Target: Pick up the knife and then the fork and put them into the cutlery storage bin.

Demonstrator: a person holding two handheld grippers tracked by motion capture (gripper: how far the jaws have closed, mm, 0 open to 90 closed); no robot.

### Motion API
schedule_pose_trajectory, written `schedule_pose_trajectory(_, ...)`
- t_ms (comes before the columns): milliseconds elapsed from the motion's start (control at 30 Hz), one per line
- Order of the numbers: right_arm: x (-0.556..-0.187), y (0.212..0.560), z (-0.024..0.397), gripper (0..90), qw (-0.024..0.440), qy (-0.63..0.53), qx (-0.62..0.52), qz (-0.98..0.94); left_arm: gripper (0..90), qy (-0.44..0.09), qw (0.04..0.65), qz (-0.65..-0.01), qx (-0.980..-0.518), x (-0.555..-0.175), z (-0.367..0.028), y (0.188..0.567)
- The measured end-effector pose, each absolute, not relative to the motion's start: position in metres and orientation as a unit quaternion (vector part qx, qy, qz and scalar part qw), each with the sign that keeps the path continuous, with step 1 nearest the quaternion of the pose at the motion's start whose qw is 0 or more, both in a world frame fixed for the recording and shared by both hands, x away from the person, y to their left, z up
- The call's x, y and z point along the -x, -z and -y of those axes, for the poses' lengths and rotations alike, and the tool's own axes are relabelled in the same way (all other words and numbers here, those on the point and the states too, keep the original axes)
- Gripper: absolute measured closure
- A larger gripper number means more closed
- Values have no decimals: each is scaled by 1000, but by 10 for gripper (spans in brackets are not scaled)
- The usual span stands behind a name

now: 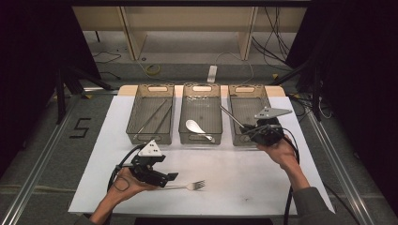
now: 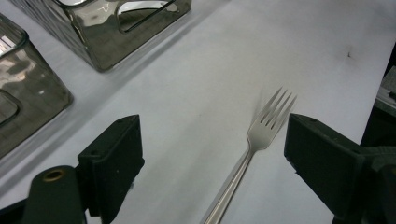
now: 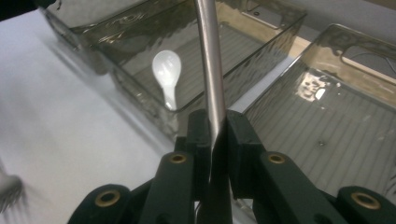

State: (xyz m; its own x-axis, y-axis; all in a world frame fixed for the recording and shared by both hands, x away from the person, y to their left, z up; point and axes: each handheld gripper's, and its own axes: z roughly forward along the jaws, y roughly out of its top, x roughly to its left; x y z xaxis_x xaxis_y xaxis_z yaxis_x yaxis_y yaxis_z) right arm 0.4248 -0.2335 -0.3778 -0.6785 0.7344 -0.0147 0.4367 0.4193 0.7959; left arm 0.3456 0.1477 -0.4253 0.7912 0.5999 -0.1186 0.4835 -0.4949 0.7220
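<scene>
White table (image 1: 263,187) with three trays lined up at the back. Right gripper (image 1: 248,130) is over the right tray (image 1: 248,91), clamped tight on a metal rod (image 3: 208,60). Left gripper (image 2: 212,158) sits nearer than the trays — wide apart, nothing held, fork (image 2: 261,135) lying between its jaws.

Fork (image 2: 261,140) handle ran off the bottom edge between the open left gripper (image 2: 210,154) jaws; its end unseen. The metal rod (image 3: 212,74) clamped in the right gripper (image 3: 215,130) left the top edge, its working end cut off, so kind of utensil not told. Below the pads the rod blurred. Fork tines at lower left cropped, smeared.
</scene>
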Motion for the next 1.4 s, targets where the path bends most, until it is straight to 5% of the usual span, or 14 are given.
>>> schedule_pose_trajectory(1400, -534, 384, 242, 815, 199, -351, -496, -769, 159, -85, 394, -313, -860, -338, -155, 427)
